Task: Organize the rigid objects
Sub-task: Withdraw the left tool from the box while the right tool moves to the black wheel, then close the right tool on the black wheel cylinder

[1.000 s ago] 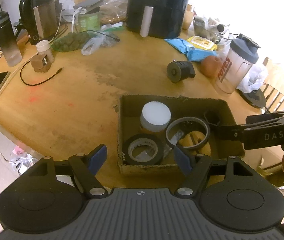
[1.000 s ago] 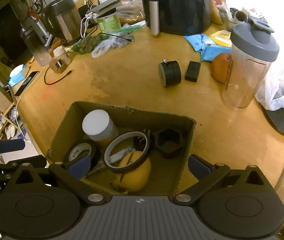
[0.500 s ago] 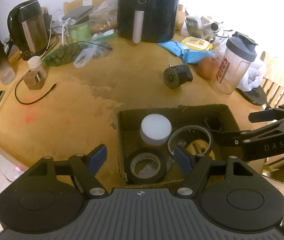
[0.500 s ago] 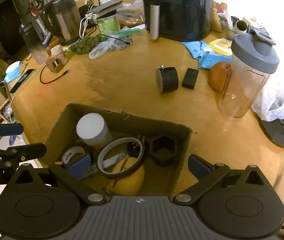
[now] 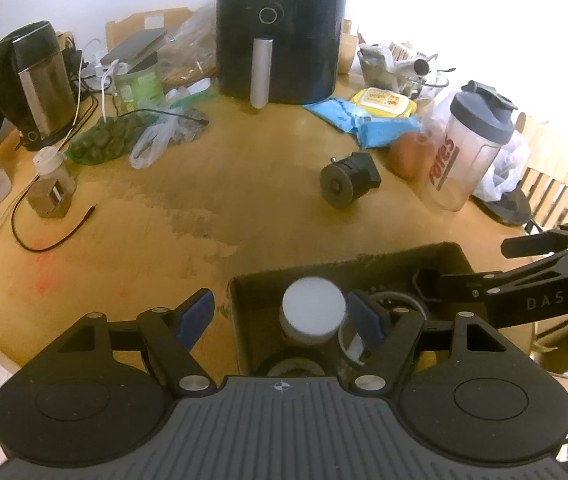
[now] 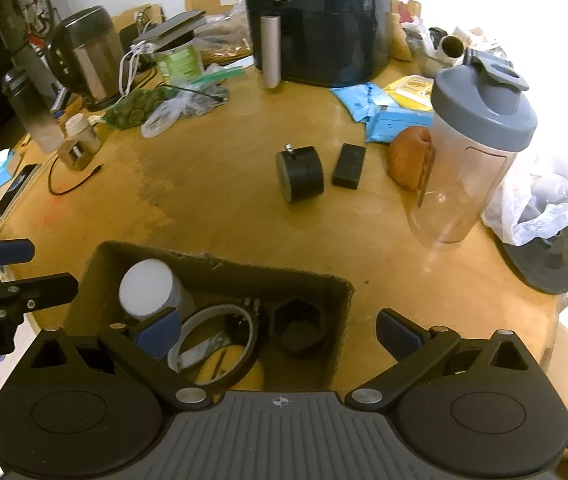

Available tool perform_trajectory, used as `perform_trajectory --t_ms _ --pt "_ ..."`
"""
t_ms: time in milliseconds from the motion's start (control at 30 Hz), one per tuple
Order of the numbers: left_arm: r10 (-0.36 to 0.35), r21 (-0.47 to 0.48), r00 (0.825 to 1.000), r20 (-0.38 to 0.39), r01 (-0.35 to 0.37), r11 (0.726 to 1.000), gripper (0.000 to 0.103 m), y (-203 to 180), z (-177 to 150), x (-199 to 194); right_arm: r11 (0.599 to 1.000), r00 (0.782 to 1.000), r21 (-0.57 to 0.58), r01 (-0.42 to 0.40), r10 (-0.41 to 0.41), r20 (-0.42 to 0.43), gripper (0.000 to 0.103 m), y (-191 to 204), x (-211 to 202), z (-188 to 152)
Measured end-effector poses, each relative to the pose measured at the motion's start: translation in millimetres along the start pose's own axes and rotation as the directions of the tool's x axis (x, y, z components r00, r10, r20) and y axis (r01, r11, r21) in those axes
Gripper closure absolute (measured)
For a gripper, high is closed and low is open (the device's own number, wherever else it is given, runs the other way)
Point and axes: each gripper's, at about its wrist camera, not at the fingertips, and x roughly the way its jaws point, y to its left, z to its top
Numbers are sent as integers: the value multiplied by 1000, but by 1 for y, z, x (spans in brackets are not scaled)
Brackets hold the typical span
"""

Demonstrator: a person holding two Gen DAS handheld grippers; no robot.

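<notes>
black gripper (image 5: 280, 316) — blue pads, silver screws

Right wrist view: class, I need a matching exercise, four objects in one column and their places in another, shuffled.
Objects:
1. white-lidded jar
2. black caster wheel
3. shaker bottle
4. air fryer

Places:
A. at the table's far edge
B. inside the cardboard box
C. standing beside an orange fruit
D. lying on open table next to a small black block

Pairs: 1-B, 2-D, 3-C, 4-A
</notes>
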Motion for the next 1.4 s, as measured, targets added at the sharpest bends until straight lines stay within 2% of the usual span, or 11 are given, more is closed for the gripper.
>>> perform_trajectory --t_ms 233,500,667,1033,1233,1400 --pt "-21 -3 1000 4 21 1000 30 8 9 7 1000 1000 23 15 -15 -2 0 -4 6 8" --pt "-84 3 996 11 84 996 30 14 19 9 999 999 -17 39 -39 -6 0 2 12 26" --pt "-70 -5 997 21 71 997 30 18 24 10 997 997 -10 80 -80 -14 0 -1 15 48" --pt "-30 -84 999 16 31 996 29 29 28 6 996 997 -46 79 -80 -7 0 -5 25 80" --pt "-30 -141 999 -10 29 990 29 28 21 5 996 998 -70 58 -58 -1 0 -6 40 84" --pt "-21 -158 999 -25 17 987 29 27 16 3 996 998 -85 28 -24 50 0 -8 46 86"
